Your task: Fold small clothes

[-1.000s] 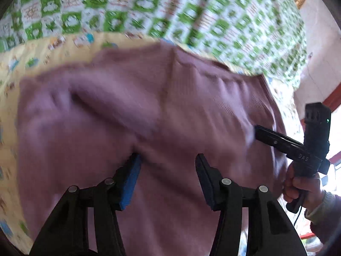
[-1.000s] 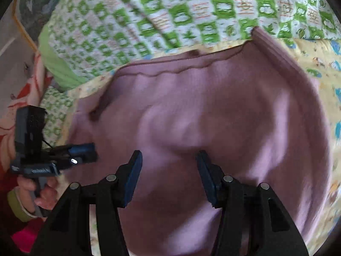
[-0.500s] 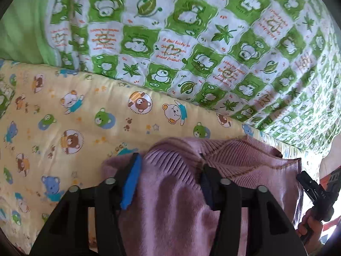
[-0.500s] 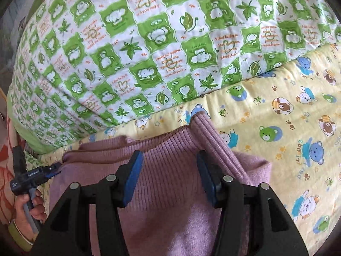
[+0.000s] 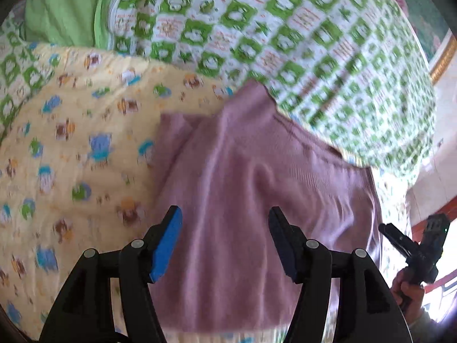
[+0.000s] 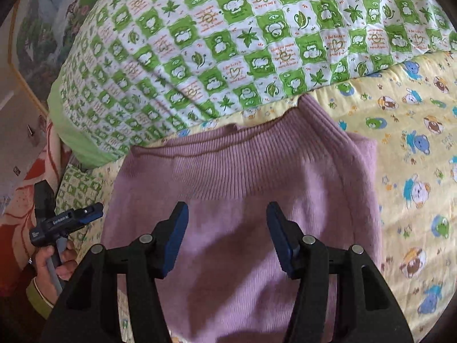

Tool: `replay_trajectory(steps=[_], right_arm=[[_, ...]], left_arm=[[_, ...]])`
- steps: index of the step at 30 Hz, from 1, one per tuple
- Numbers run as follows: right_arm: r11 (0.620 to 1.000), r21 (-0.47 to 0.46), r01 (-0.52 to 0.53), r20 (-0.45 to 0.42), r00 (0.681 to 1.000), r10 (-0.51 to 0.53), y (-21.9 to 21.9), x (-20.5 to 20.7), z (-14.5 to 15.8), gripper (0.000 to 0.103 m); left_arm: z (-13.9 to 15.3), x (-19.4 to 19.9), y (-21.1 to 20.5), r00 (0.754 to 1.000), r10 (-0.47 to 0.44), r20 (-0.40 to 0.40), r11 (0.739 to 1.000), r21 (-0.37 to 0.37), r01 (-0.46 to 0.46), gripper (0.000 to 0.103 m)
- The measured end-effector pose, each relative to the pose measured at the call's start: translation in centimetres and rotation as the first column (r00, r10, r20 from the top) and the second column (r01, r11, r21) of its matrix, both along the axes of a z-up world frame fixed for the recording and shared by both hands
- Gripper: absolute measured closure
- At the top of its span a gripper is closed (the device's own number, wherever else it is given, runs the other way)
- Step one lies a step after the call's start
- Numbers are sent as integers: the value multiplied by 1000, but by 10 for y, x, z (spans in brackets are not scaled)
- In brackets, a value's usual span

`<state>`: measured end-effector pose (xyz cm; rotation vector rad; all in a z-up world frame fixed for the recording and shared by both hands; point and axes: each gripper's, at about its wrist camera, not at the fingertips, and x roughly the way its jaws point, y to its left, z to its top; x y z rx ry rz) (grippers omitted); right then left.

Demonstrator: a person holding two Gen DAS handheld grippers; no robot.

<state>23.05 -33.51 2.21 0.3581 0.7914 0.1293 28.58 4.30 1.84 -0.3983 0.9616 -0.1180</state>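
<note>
A mauve knitted sweater (image 5: 242,171) lies folded on the yellow bear-print sheet (image 5: 71,143), its ribbed band (image 6: 228,168) along the far edge by the quilt. My left gripper (image 5: 225,210) hovers over the sweater's left half; its jaws are opening with only air between them. My right gripper (image 6: 227,204) hovers over the right half, its jaws also easing apart and free of the cloth. Each wrist view shows the other gripper at the side, held in a hand: the right gripper (image 5: 385,230) and the left gripper (image 6: 95,211).
A green-and-white checked quilt (image 6: 228,43) is bunched right behind the sweater. Plain green fabric (image 5: 62,14) lies at the far left. A red floral blanket (image 6: 25,188) is beyond the bed's edge. The yellow sheet (image 6: 414,171) stretches to both sides of the sweater.
Half a second ago both grippers had the sweater's ribbed edge between their fingers at the far side. Both have since drawn back and up, and the cloth lies free.
</note>
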Motion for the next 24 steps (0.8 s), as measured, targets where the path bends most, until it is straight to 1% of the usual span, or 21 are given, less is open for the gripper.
replay_trajectory(steps=[1,2,3,5,7,9,10,13,15,16,17,18,19,20,21,22,24], right_arm=[[1000,-19,1,-4,1000,-1,2,-12,-1,45],[999,-42,12,-8,1000,-13,2,-24,-2,45],[997,-69,35,-8,999,-35,0,-35,-3,45],[987,-119,105,-3,994,-106,-6,-59,-4,45],[975,-145,171,-12,985,-174,-17,-82,-7,45],[965,-143,219,-37,973,-227,-28,-102,-15,45],[963,-135,231,-55,969,-240,-33,-109,-19,45],[962,-130,240,-100,962,-253,-37,-115,-29,45],[961,-127,245,-110,960,-259,-38,-117,-35,45],[964,-110,241,-108,962,-252,-38,-116,-36,45],[970,-95,224,-107,966,-234,-35,-113,-37,49],[977,-76,198,-111,972,-205,-32,-111,-38,54],[982,-63,177,-125,975,-184,-29,-107,-40,71],[985,-62,161,-140,976,-168,-26,-105,-41,94],[987,-62,147,-151,976,-155,-24,-103,-40,95],[989,-58,138,-145,979,-146,-22,-104,-37,95],[990,-25,138,-111,984,-140,-26,-108,-21,95]], left_arm=[[-4,-15,-4,1000,0,-9,1000,26,0,40],[-6,-22,-7,1000,9,-19,999,42,-8,40],[-11,-35,-6,999,25,-35,998,55,-23,40],[-21,-52,-3,997,51,-59,997,64,-47,40],[-32,-63,3,993,81,-85,995,62,-76,40],[-41,-69,8,990,93,-108,995,51,-88,39],[-44,-70,10,989,93,-112,995,57,-87,39],[-46,-66,12,989,94,-113,993,86,-85,39],[-49,-61,14,989,91,-112,994,73,-83,40],[-51,-59,14,990,84,-114,995,68,-77,42],[-55,-55,13,990,74,-124,996,66,-66,46],[-57,-51,12,989,61,-136,997,64,-53,70],[-58,-47,11,987,54,-150,997,69,-44,84],[-58,-46,13,986,48,-160,997,66,-38,89],[-52,-48,16,988,45,-149,998,50,-38,92],[-47,-50,18,991,40,-131,999,37,-36,93],[-36,-59,23,994,26,-102,999,39,-22,97]])
